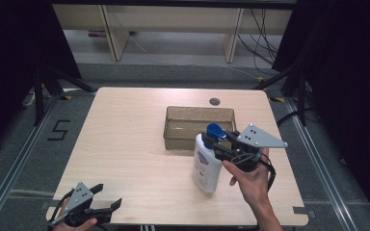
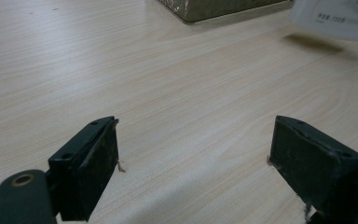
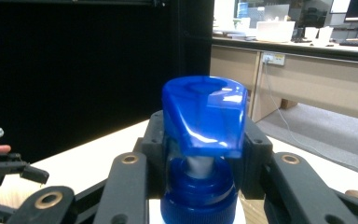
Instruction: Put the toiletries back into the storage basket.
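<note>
Nearest, at the table's 7 o'clock corner, the left gripper rests with jaws spread apart on nothing. At 4 o'clock the right gripper is clamped on the blue pump neck of the white bottle, just before the brown tray.

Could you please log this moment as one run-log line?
right gripper: shut on pump bottle neck | bottle: upright before bin | left gripper: open, idle

Light wooden table, brown open box resting on it
</note>
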The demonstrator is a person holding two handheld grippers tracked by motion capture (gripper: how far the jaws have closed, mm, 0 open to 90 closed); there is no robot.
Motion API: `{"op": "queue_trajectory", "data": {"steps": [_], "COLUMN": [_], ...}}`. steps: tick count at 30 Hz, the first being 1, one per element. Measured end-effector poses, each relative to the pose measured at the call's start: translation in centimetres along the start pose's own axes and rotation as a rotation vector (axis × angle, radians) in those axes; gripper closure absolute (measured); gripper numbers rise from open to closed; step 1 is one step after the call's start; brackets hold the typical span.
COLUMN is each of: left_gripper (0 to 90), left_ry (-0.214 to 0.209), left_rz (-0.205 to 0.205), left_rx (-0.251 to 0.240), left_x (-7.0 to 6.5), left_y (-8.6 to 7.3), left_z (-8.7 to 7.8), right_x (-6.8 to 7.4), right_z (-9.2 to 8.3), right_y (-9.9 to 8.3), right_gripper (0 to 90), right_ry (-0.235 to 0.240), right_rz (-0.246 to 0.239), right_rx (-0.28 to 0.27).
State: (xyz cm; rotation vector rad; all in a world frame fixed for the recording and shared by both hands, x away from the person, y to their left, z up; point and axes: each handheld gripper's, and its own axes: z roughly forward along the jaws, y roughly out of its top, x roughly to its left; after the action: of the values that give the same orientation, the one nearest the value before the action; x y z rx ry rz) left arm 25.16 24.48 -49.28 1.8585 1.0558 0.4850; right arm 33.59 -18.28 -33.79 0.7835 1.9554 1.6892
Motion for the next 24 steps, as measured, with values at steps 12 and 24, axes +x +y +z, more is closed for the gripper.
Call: {"op": "queue_trajectory", "data": {"steps": [12, 24], "left_gripper": [14.9, 14.9], "left_ry": [0.0, 0.001], "left_rz": [-0.006, -0.007], "left_rx": [-0.002, -0.001], "left_x": [0.0, 0.1], "left_y": [0.0, 0.0], "left_z": [0.0, 0.0], "right_x": [-0.9, -1.8], "right_z": [-0.3, -0.2], "right_y": [1.6, 3.7], "right_gripper": [65.8, 65.8], "right_ry": [-0.011, -0.011], "right_rz": [-0.007, -0.017], "right_rx": [-0.032, -0.057]}}
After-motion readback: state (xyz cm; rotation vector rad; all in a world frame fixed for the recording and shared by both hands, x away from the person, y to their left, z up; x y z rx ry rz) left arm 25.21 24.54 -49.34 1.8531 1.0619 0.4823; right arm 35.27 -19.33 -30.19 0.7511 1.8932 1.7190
